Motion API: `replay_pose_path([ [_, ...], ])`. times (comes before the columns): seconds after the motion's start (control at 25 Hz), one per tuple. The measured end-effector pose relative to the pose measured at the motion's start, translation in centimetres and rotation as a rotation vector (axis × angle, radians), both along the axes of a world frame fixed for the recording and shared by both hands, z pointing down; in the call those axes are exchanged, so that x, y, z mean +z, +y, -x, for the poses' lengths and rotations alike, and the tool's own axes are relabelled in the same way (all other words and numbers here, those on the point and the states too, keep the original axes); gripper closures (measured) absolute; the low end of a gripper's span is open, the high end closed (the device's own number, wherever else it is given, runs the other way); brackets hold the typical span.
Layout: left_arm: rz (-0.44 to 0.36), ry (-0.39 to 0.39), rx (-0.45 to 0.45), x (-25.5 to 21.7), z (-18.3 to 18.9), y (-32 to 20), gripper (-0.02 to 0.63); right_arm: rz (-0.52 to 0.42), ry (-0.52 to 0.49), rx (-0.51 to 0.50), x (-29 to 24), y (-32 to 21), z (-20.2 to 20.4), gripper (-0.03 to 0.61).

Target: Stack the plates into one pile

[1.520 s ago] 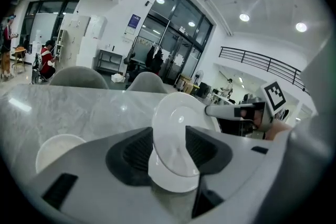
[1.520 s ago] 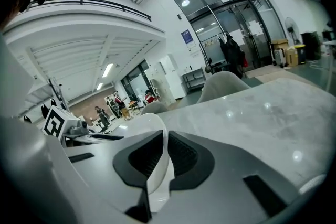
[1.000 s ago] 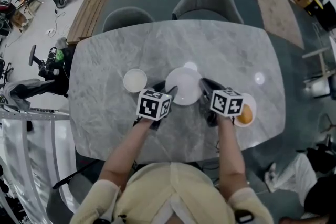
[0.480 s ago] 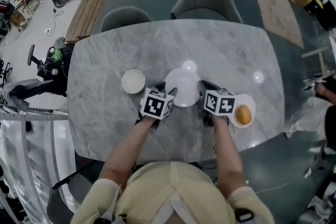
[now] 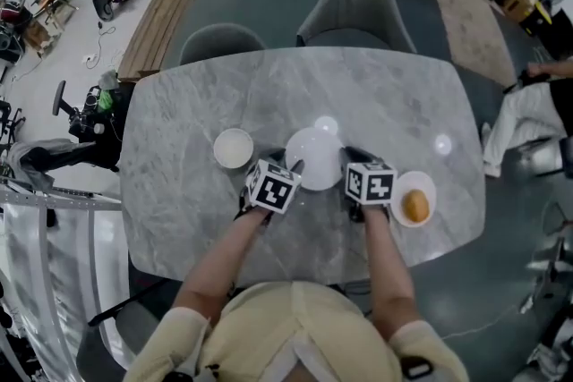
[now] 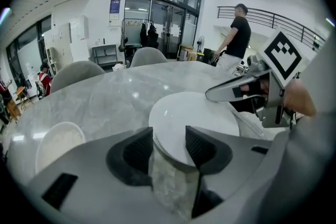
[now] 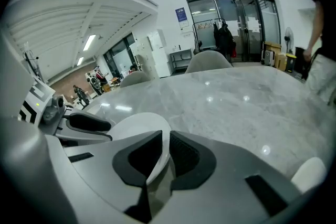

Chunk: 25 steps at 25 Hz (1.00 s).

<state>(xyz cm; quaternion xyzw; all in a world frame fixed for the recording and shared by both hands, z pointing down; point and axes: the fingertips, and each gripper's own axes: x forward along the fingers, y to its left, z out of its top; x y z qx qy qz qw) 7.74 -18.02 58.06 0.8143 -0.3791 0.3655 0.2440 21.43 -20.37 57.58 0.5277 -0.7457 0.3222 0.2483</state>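
- Three plates on the marble table [image 5: 376, 94]: a small plate [image 5: 233, 148] on the left, a large white plate [image 5: 313, 148] in the middle, and a third plate [image 5: 414, 181] on the right carrying one round orange-brown piece of food [image 5: 414, 207].
- Two grippers are in play, one on each side of the large plate, and two grey chairs [image 5: 358, 9] stand at the far edge.
- Left gripper [image 6: 167, 147]: jaws stand well apart with the near-left rim of the large plate between them, and the pads are not pressing it.
- Right gripper [image 7: 164, 153]: a narrow gap, and its jaws have just been opening. The plate's right rim runs between the pads, hugging the left one, with a sliver of space on the other side.
- The large plate sits mid-table, well back from every edge.
- The small plate lies near it with a strip of marble between them. The food plate sits just beyond the right gripper, the closest of the three to the table's near edge.
- Bare marble runs from the large plate out to the far edge.
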Motion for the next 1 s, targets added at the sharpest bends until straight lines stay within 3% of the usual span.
replay_pose_path([
  [0.16,-0.042,-0.036,0.011,-0.4,0.5,-0.2,0.419,-0.011,0.076,-0.017,0.0,0.0,-0.1,0.552],
  [0.36,-0.079,-0.014,-0.006,-1.6,1.1,-0.2,0.419,-0.052,0.156,-0.026,-0.7,0.0,-0.6,0.552],
  [1.0,-0.249,0.143,-0.052,-10.0,3.7,0.2,0.426,-0.161,0.044,-0.011,-7.0,2.2,1.9,0.554],
])
